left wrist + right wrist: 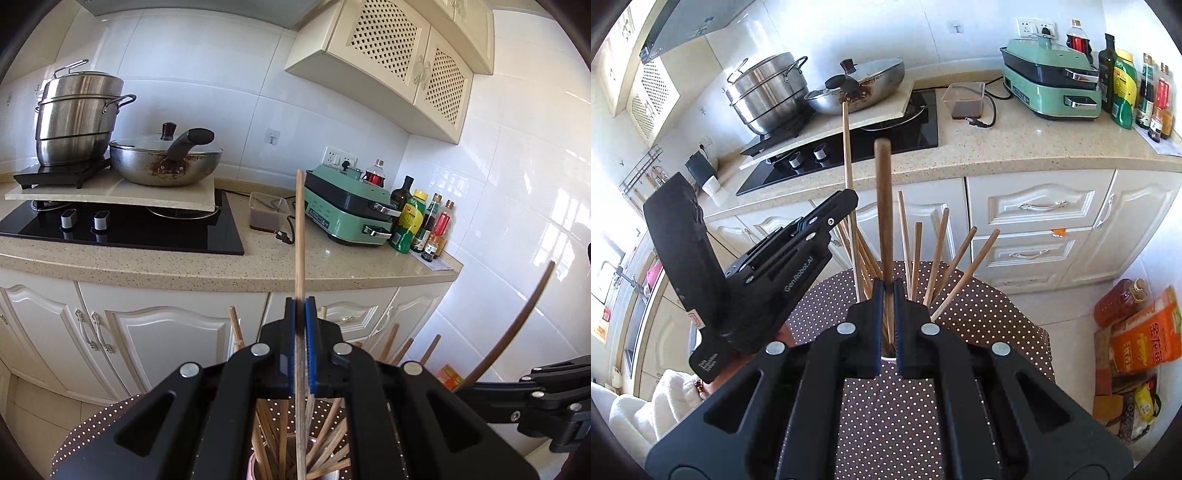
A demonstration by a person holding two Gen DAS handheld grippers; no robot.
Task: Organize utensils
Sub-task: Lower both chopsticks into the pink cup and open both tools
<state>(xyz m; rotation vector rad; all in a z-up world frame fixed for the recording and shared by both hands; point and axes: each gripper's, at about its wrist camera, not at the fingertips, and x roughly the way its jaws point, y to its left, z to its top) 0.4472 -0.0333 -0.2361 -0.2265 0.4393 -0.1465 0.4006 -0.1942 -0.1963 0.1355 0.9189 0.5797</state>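
My left gripper (300, 306) is shut on a pale wooden chopstick (300, 236) that stands upright through the jaws, its lower end among several chopsticks (325, 439) in a pale cup below. My right gripper (887, 286) is shut on a darker brown chopstick (883, 199), also upright above the same cup (888, 357), which is mostly hidden behind the fingers. Several chopsticks (938, 254) fan out of the cup. The cup stands on a brown polka-dot table (886, 398). The left gripper (846, 201) shows at the left of the right wrist view, holding its pale chopstick (847, 155).
Behind is a speckled counter (295, 266) with a black hob (147, 229), a steamer pot (77, 114), a wok (166, 162), a green electric cooker (347, 210) and bottles (417, 221). White cabinets (1034, 221) run below. Bags and an oil bottle (1123, 302) sit on the floor at right.
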